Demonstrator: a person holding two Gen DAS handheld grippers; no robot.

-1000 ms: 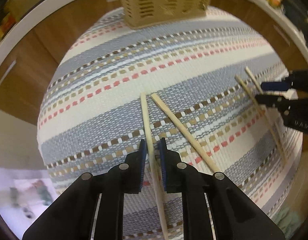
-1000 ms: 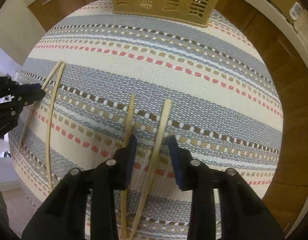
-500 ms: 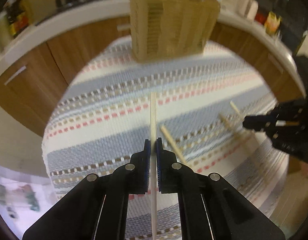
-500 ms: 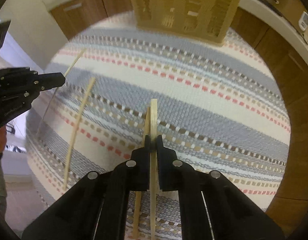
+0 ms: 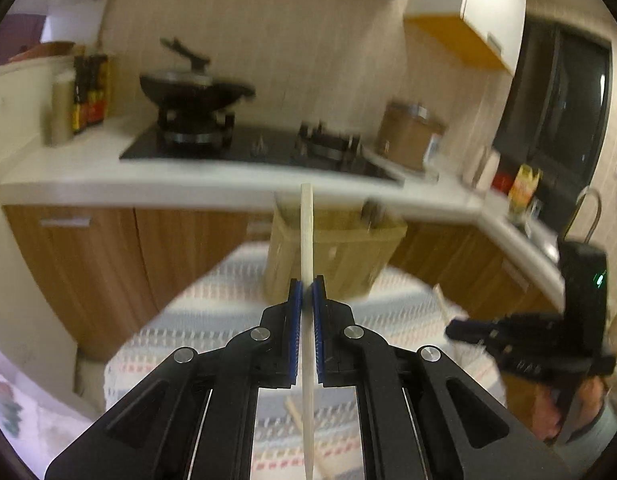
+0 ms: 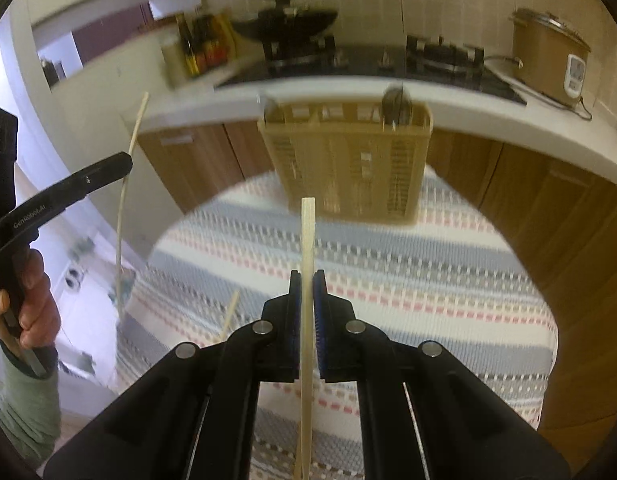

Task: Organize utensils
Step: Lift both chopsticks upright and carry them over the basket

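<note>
My left gripper [image 5: 307, 285] is shut on a pale chopstick [image 5: 306, 236] that sticks up past its blue pads, in front of the beige slotted utensil basket [image 5: 348, 256]. My right gripper [image 6: 307, 280] is shut on another chopstick [image 6: 307, 236], and the basket [image 6: 348, 168] stands ahead of it with a spoon [image 6: 396, 106] inside. Each view shows the other gripper from the side: the right gripper [image 5: 456, 330] with its stick, the left gripper [image 6: 116, 168] with its curved-looking chopstick [image 6: 126, 184]. Loose chopsticks [image 6: 230, 316] [image 5: 294, 412] lie on the striped mat [image 6: 428, 280].
The mat covers a round table. Behind it runs a white counter [image 6: 488, 120] with a gas hob, a black wok [image 5: 192, 88], sauce bottles [image 6: 200, 48] and a brown rice cooker [image 6: 548, 56]. Wooden cabinets [image 5: 88, 264] sit below. A tap [image 5: 588, 208] is far right.
Both grippers closed on a chopstick each and lifted them off the mat. Both views tilted upward, bringing the basket's top and the kitchen counter into sight.
</note>
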